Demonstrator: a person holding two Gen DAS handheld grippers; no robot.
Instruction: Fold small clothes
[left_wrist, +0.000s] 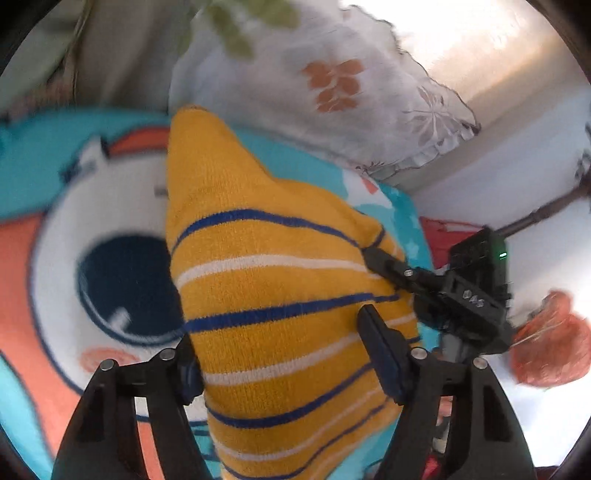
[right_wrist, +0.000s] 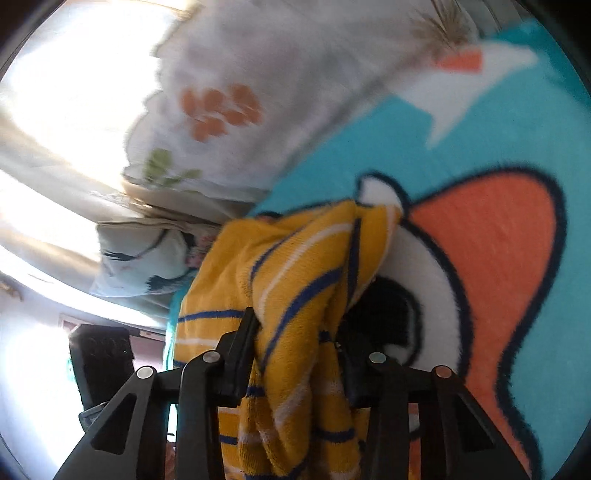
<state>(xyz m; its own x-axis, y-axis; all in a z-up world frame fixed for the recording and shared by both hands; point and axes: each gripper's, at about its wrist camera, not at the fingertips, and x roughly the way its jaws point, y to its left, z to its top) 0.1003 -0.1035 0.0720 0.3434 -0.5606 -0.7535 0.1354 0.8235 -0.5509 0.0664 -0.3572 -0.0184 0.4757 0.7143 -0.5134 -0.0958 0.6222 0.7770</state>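
Note:
A yellow knitted garment (left_wrist: 273, 280) with blue and white stripes hangs bunched over a cartoon blanket (left_wrist: 44, 177). In the left wrist view it fills the gap of my left gripper (left_wrist: 275, 328), whose widely spaced fingers press on its two sides. My right gripper (left_wrist: 384, 264) bites the garment's right edge there. In the right wrist view the garment (right_wrist: 295, 266) is gathered into thick folds, and my right gripper (right_wrist: 299, 332) is shut on that bundle. The cloth partly hides its right finger. Both views are blurred.
The teal blanket (right_wrist: 480, 129) with an orange, white and navy fish covers the bed. A white floral pillow (left_wrist: 332, 92) lies beyond the garment, a pale cushion (right_wrist: 140, 258) beside it. A crumpled red-orange item (left_wrist: 550, 339) lies to the right.

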